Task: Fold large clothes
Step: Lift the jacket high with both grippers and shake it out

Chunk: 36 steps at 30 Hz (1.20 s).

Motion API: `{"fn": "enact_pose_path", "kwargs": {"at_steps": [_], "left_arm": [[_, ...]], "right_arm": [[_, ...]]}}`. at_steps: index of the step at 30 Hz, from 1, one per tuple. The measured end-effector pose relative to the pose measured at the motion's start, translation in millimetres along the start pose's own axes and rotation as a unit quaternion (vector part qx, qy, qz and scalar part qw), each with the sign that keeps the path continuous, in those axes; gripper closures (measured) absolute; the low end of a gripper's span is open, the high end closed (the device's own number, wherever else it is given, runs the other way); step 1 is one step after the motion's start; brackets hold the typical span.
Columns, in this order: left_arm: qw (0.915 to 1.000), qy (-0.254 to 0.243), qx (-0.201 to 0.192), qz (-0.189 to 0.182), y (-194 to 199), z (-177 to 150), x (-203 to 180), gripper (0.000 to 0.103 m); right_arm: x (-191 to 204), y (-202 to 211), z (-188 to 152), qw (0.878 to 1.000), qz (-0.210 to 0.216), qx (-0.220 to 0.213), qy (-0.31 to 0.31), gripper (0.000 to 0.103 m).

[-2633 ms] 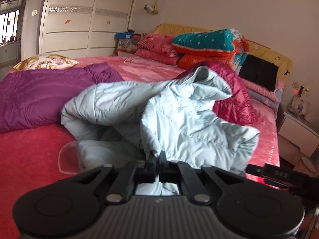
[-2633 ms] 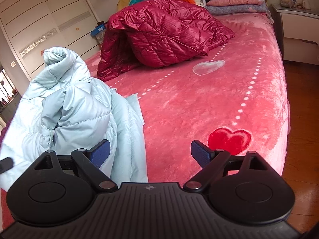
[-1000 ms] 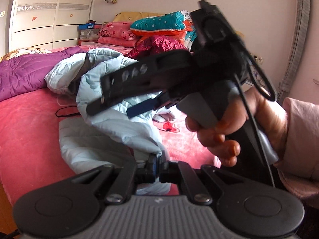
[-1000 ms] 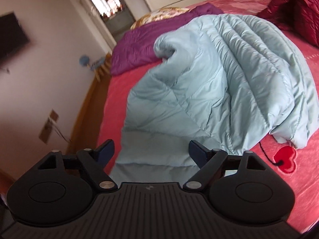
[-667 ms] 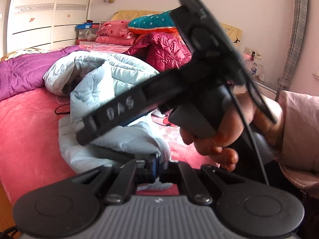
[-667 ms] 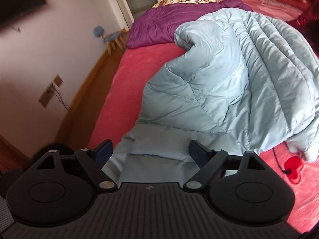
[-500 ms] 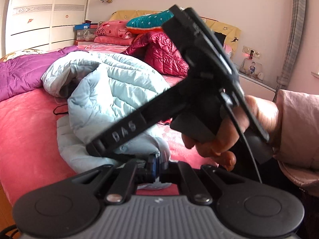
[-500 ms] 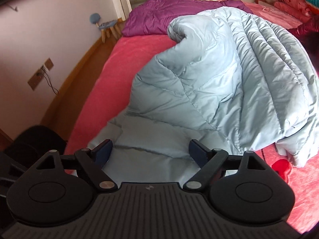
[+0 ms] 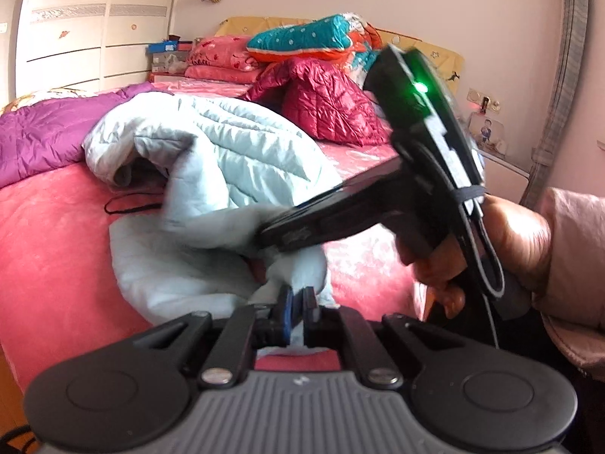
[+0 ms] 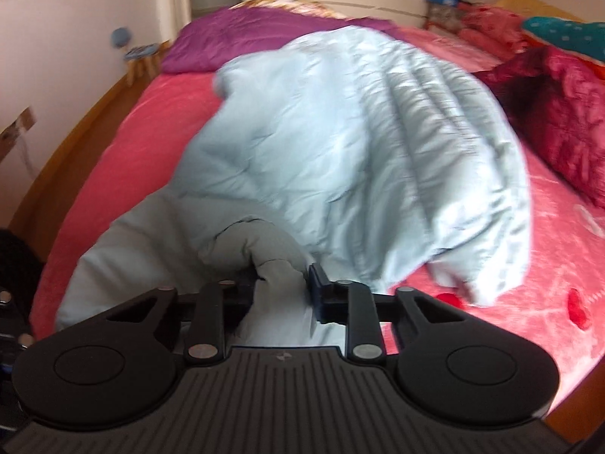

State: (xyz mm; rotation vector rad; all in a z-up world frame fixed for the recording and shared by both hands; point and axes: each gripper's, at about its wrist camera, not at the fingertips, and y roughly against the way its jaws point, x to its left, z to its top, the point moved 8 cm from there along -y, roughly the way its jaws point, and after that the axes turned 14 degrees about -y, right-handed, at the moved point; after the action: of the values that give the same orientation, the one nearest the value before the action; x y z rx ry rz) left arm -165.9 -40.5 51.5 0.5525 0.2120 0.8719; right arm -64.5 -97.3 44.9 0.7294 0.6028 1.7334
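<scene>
Mid-fold, by the look of it: pale blue down jacket [image 10: 359, 143] heaped on the near part of the red bed [image 10: 143, 140], left gripper [image 9: 297, 312] pinched nearly closed on a thin edge at the near hem, right gripper [image 10: 283, 287] clamped around a thick bunch of the same hem. Probably next: lift both holds together and carry the near hem toward the far side, keeping the edge level

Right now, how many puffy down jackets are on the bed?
3: the pale blue quilted down jacket mid-bed, with both jaws shut on it; the dark red quilted jacket near the pillows; the purple quilted jacket on the far side. Others may be hidden.
</scene>
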Motion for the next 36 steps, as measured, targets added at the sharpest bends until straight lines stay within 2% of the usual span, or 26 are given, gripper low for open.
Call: {"fn": "enact_pose_path", "kwargs": {"at_steps": [4,6,10,15,17,19,22,26,31,36], "left_arm": [[0.9997,0.02,-0.002,0.01,0,6,12,0.093],[0.9993,0.029,-0.001,0.024,0,8,21,0.073],[0.9976,0.031,-0.008,0.061,-1,21,46,0.07],[0.9906,0.025,0.003,0.135,-17,42,92,0.064],[0.9884,0.029,0.015,0.148,-30,47,109,0.061],[0.9874,0.051,0.027,0.147,-46,53,124,0.06],[0.9857,0.117,0.034,0.116,-71,57,146,0.058],[0.9761,0.203,0.027,0.072,-107,54,162,0.055],[0.9646,0.256,0.032,0.055,-145,47,169,0.048],[0.9523,0.301,0.026,0.043,-169,39,176,0.046]], "right_arm": [[-38,11,15,0.996,-0.06,-0.049,-0.04,0.088],[-63,20,22,0.99,-0.097,-0.079,-0.063,0.091],[-119,40,30,0.971,-0.146,-0.13,-0.139,0.091],[-176,51,28,0.943,-0.196,-0.161,-0.213,0.092],[-195,53,24,0.932,-0.21,-0.171,-0.242,0.092],[-220,57,21,0.917,-0.221,-0.18,-0.28,0.092],[-252,59,12,0.897,-0.243,-0.185,-0.318,0.092],[-280,56,6,0.882,-0.267,-0.186,-0.342,0.092],[-312,41,-1,0.872,-0.274,-0.179,-0.363,0.091],[-318,32,-2,0.877,-0.265,-0.169,-0.365,0.091]]}}
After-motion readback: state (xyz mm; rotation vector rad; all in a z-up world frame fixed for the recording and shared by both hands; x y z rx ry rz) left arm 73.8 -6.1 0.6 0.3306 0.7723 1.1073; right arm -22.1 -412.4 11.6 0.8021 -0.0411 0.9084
